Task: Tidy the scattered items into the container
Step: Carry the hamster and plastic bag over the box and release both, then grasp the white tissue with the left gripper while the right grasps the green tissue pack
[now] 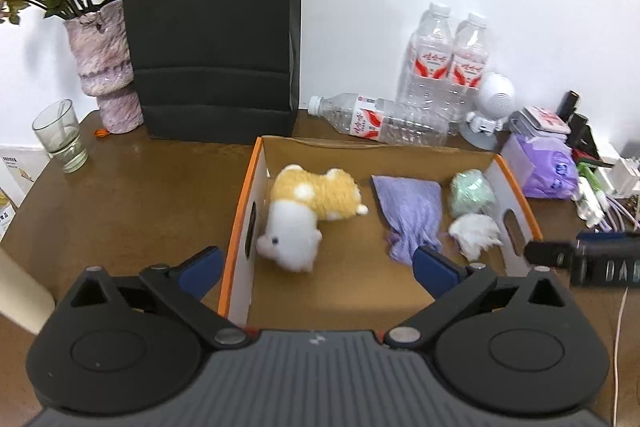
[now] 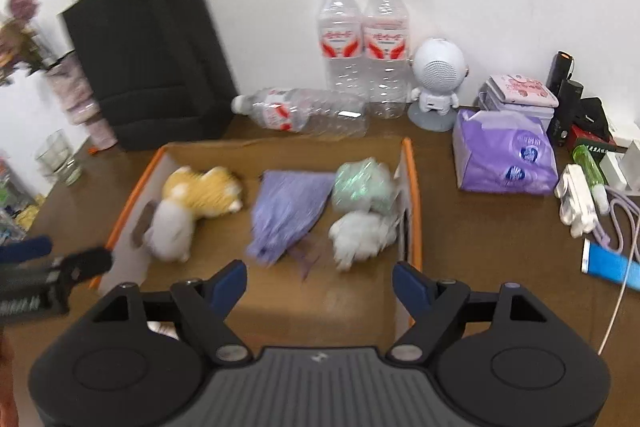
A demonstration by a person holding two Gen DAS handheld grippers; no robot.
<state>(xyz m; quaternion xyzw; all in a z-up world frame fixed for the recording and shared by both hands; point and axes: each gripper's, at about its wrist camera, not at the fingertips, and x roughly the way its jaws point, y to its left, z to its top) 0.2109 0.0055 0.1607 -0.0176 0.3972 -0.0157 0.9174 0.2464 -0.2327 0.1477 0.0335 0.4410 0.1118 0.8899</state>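
Observation:
An open cardboard box (image 1: 240, 211) with orange edges stands on the brown table; it also shows in the right wrist view (image 2: 408, 187). Inside lie a yellow-and-white plush toy (image 1: 308, 211) (image 2: 192, 207), a purple cloth (image 1: 408, 215) (image 2: 284, 215), a green ball (image 1: 472, 193) (image 2: 362, 185) and a white fluffy ball (image 1: 476, 233) (image 2: 360, 237). My left gripper (image 1: 318, 265) is open and empty above the box's near left part. My right gripper (image 2: 320, 285) is open and empty above the box's near right part.
Behind the box are a black paper bag (image 1: 212, 27), a vase of flowers (image 1: 104, 59), a glass (image 1: 60, 135), three water bottles, one lying down (image 1: 380, 121), and a small white robot figure (image 2: 438, 79). A purple tissue pack (image 2: 504, 155), cables and small gadgets crowd the right.

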